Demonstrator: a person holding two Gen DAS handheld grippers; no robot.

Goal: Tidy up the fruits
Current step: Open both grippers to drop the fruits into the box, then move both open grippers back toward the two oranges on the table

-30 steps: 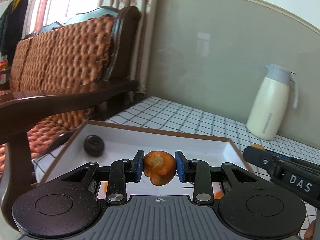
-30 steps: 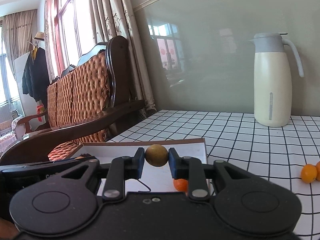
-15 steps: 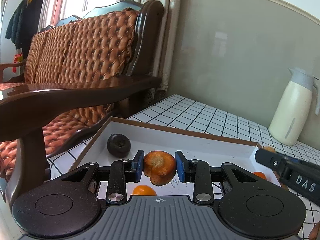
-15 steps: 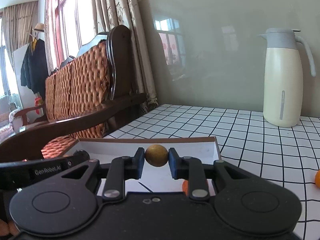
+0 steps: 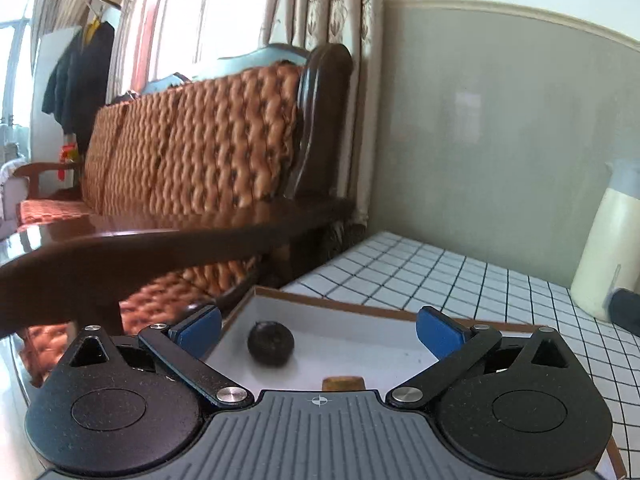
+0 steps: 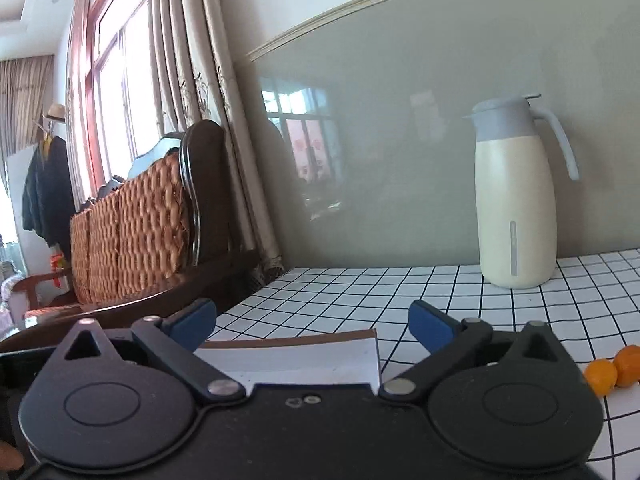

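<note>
My left gripper [image 5: 319,332] is over the near part of the white, brown-rimmed box [image 5: 340,305]. Its jaws are opening wide and nothing is gripped between its blue pads [image 5: 200,328]. A dark round fruit [image 5: 271,343] lies on the box floor beyond them. The top of an orange-brown fruit [image 5: 343,383] peeks over the gripper body. My right gripper [image 6: 313,326] hangs over the same box [image 6: 300,356], jaws also opening, with nothing between them. Two small oranges [image 6: 600,376] lie on the checked tablecloth at the right.
A cream thermos jug [image 6: 516,200] stands at the back by the grey wall. A wooden sofa with woven cushions [image 5: 192,152] and its dark armrest [image 5: 140,248] run along the table's left side. Part of the other gripper [image 5: 628,312] shows at the right edge.
Both grippers have gone from shut to wide open. The orange-brown fruit has left the left jaws and lies low in the box. The yellowish round fruit has left the right jaws and is out of sight.
</note>
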